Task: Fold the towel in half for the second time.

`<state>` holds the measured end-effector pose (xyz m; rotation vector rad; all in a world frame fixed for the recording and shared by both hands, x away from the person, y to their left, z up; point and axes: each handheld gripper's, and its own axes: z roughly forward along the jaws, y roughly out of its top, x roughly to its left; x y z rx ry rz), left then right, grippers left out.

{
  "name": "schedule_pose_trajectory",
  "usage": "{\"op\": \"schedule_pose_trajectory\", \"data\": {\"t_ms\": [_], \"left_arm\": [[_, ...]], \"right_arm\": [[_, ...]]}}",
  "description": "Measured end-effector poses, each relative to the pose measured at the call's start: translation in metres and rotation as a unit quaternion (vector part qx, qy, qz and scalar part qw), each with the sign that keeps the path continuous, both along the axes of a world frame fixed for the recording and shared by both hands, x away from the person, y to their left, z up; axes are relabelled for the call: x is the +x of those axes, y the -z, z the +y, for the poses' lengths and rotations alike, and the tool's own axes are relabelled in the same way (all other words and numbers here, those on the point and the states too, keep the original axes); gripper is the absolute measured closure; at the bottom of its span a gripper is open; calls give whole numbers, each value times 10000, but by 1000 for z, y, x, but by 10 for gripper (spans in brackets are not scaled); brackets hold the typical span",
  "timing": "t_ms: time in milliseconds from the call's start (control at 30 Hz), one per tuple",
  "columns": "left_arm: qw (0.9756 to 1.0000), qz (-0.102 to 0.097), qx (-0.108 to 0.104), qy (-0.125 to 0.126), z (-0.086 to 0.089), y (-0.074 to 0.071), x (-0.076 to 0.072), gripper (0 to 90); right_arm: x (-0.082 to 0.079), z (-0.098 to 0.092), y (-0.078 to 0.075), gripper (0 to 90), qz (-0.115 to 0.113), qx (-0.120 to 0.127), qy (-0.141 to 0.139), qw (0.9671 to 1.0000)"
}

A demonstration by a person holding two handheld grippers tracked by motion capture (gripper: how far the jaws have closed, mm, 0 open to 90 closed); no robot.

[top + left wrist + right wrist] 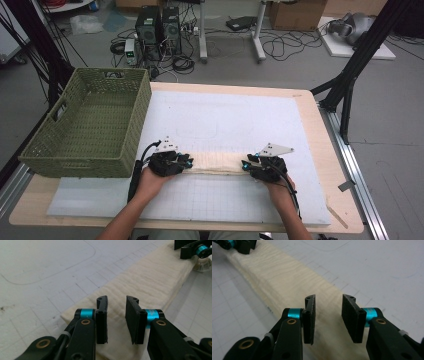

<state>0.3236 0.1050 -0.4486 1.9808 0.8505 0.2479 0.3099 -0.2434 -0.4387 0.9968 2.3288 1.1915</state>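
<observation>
The 2 grippers, left gripper point(189, 161) and right gripper point(245, 165), are hovering part-open, gripping nothing, over opposite ends of the folded cream cloth point(217, 163), lying crosswise.

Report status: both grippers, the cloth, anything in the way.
Left gripper open over one cloth end; right gripper open over the other. Folded cream cloth flat on mat. Green basket left, clear.

No readable text, label, brand, number or sign appears in any view; the table's mat point(210, 200) bears only unlabelled grid lines.
</observation>
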Motion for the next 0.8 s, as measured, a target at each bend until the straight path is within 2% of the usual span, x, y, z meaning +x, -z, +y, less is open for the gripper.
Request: {"op": "schedule_pose_trajectory", "data": {"t_ms": [100,167,433,700,800], "left_arm": [[9999,-30,114,26,-1,1,-3,720],[9998,-39,186,39,-1,1,-4,725],[9997,-24,241,11,6,2,-8,753],[9991,-170,397,57,5,2,-14,757],[9990,-172,407,72,5,2,-14,757]], "right_arm": [[-6,-3,4,641,17,-159,74,9998],[-7,-10,5,640,38,-172,157,9997],[-16,-33,6,641,80,-282,334,9990],[-22,-32,11,643,-108,-463,350,9983],[-20,-34,12,643,-45,-373,347,9987]]}}
